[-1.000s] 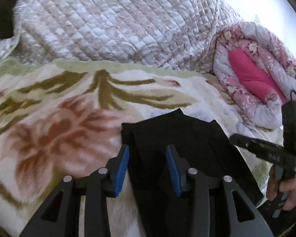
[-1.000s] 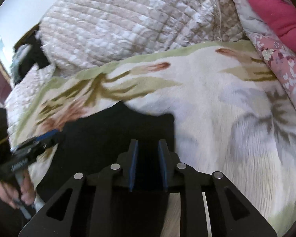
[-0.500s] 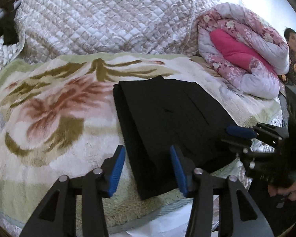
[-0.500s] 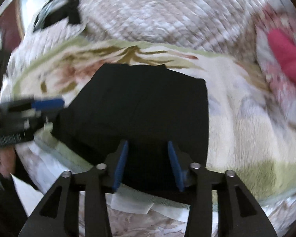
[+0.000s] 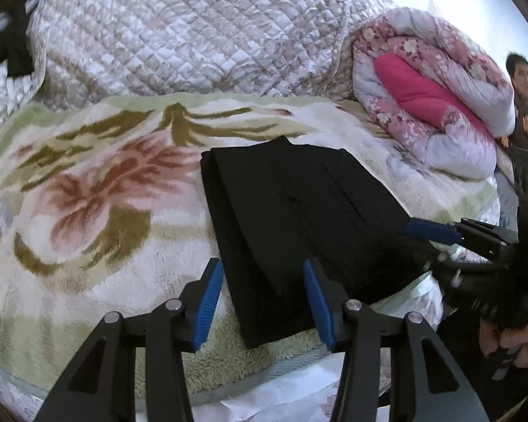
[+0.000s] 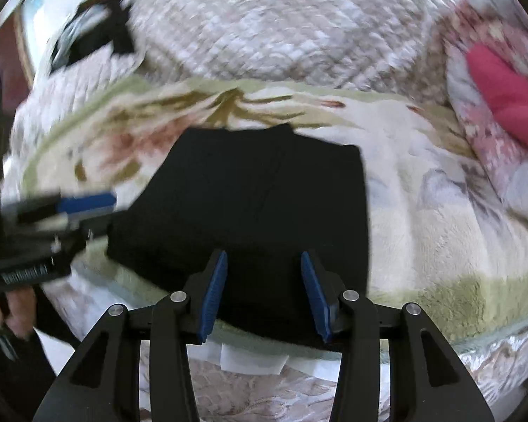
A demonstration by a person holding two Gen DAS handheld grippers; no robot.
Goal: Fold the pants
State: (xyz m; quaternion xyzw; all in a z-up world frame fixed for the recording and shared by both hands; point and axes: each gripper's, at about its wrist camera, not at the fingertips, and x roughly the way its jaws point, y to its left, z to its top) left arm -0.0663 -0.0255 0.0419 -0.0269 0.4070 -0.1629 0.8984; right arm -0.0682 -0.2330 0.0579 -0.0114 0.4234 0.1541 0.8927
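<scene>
The black pants (image 5: 292, 218) lie folded into a flat rectangle on a floral fleece blanket (image 5: 88, 204) near the bed's front edge. They also show in the right wrist view (image 6: 260, 211). My left gripper (image 5: 262, 302) is open and empty, held above the near left corner of the pants. My right gripper (image 6: 262, 295) is open and empty above the near edge of the pants. The right gripper also shows in the left wrist view (image 5: 440, 235), at the pants' right edge. The left gripper shows blurred in the right wrist view (image 6: 70, 211).
A quilted beige bedspread (image 5: 193, 35) is heaped behind the blanket. A rolled pink floral duvet (image 5: 433, 105) lies at the back right. A person (image 5: 524, 105) stands at the far right. White paper (image 6: 253, 357) sticks out under the blanket's front edge.
Both grippers have let go of the pants, opened wider and drawn back toward the bed's front edge. The pants now lie flat and folded in full view.
</scene>
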